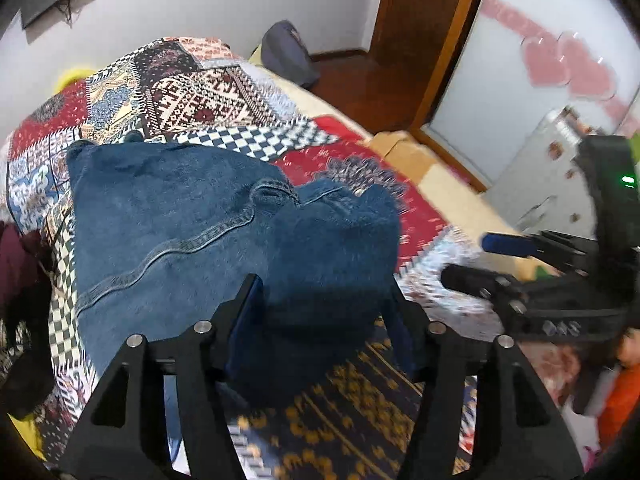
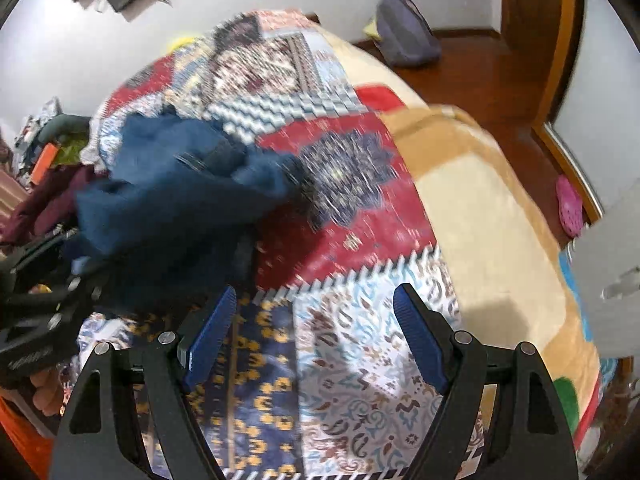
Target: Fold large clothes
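Blue denim garment (image 1: 192, 216) lies bunched on the bed (image 2: 492, 216), atop a patchwork spread (image 1: 192, 92); folded over at least once, edges uneven, so squaring and further folds look left to do. Left claw (image 1: 324, 312) released, jaws straddling the denim's near edge without pinching. Right claw (image 2: 316, 332) released, empty over the spread. Room: white wall, wooden floor (image 2: 480, 64), grey bag (image 2: 404, 36), dark-red clothes (image 2: 52, 200) beside.

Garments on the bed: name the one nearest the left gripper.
The blue denim one, spread on the quilt just ahead of the left gripper; the maroon one lies bunched at the quilt's left edge.
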